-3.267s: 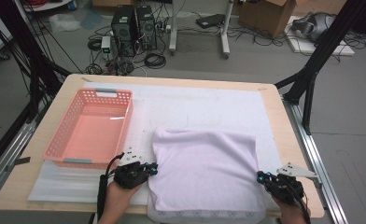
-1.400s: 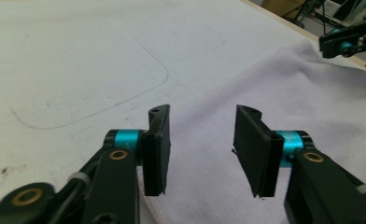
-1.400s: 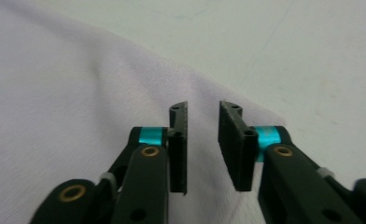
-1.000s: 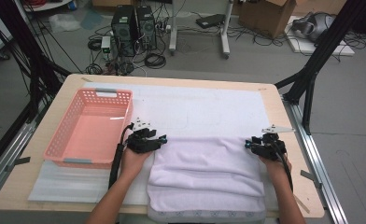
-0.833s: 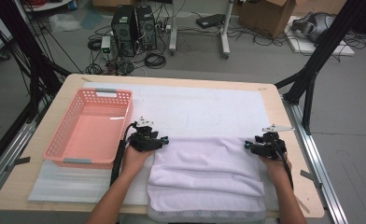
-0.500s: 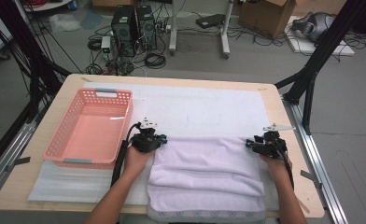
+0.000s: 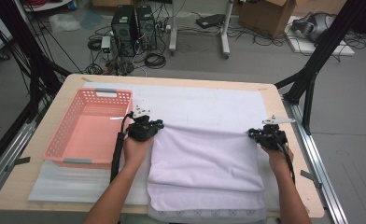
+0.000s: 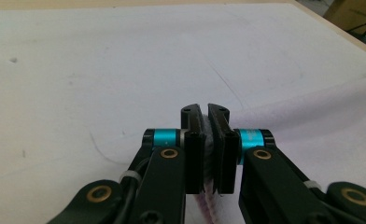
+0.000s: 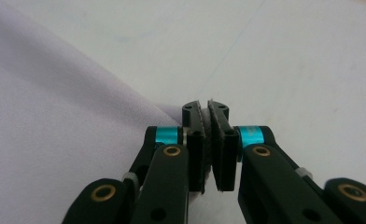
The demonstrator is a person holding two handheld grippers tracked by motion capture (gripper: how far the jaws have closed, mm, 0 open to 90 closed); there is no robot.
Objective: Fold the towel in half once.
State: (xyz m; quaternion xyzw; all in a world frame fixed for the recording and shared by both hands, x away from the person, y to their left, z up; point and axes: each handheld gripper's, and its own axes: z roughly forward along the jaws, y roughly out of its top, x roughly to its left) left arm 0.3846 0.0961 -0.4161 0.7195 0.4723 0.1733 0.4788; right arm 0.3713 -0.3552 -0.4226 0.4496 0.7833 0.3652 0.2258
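Two grippers, left gripper [image 7: 144,128] and right gripper [image 7: 267,135], had their jaws clamped on the half-folded towel's [image 7: 204,163] far corners beside the basket [image 7: 95,128], further folding apparently remaining.

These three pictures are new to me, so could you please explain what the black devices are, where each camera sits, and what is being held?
A person sits at a table with a hand-held two-jaw clamp in each hand. The wide picture comes from a camera above; the two close-ups come from cameras riding on each clamp, looking along its jaws. A pale lilac towel, folded over, lies on a white mat, beside an empty pink basket. The left gripper and right gripper are each shut on a far corner of the towel.
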